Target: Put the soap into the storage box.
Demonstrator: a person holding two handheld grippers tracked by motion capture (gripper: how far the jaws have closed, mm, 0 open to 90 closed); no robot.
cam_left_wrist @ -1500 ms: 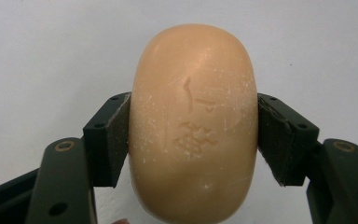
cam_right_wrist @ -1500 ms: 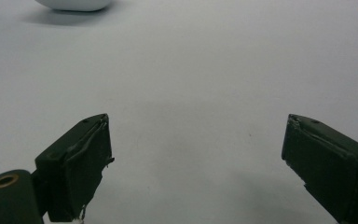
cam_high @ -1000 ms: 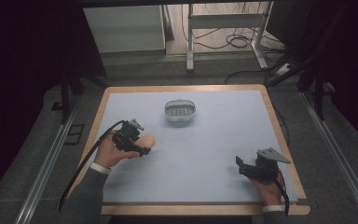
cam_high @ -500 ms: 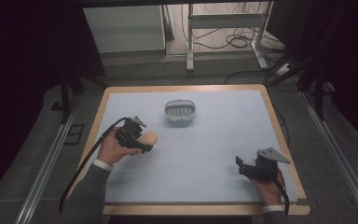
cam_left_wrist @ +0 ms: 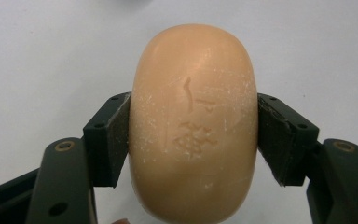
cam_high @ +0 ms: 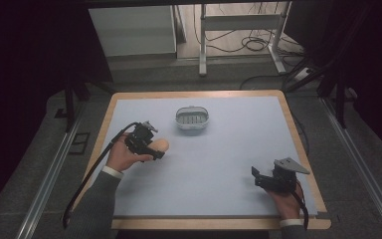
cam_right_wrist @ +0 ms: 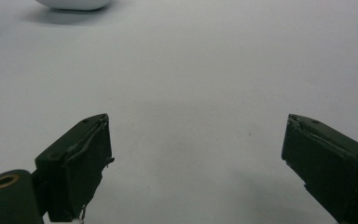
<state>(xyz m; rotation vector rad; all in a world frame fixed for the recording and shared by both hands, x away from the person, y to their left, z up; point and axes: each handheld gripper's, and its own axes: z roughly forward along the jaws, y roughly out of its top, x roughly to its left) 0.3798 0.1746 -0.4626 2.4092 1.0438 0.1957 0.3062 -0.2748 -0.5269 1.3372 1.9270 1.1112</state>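
An oval peach-coloured bar of soap (cam_left_wrist: 193, 126) with a stamped mark sits between the jaws of my left gripper (cam_left_wrist: 193, 135), which is shut on its two long sides. In the high view that gripper (cam_high: 154, 149) holds the soap (cam_high: 160, 145) a little above the left part of the pale blue mat. A small white soap dish (cam_high: 192, 118) with a ribbed inside stands farther back, near the mat's middle. My right gripper (cam_high: 256, 178) rests at the front right, open, with bare mat between its jaws (cam_right_wrist: 196, 154).
The mat covers a wooden table (cam_high: 298, 144) whose rim shows all round. The dish's white edge (cam_right_wrist: 72, 3) appears at the top left of the right gripper view. Beyond the table are a white cabinet (cam_high: 132, 30), metal legs and cables on the floor.
My left gripper has moved a little toward the back and right with the soap in it. The right gripper has stayed still.
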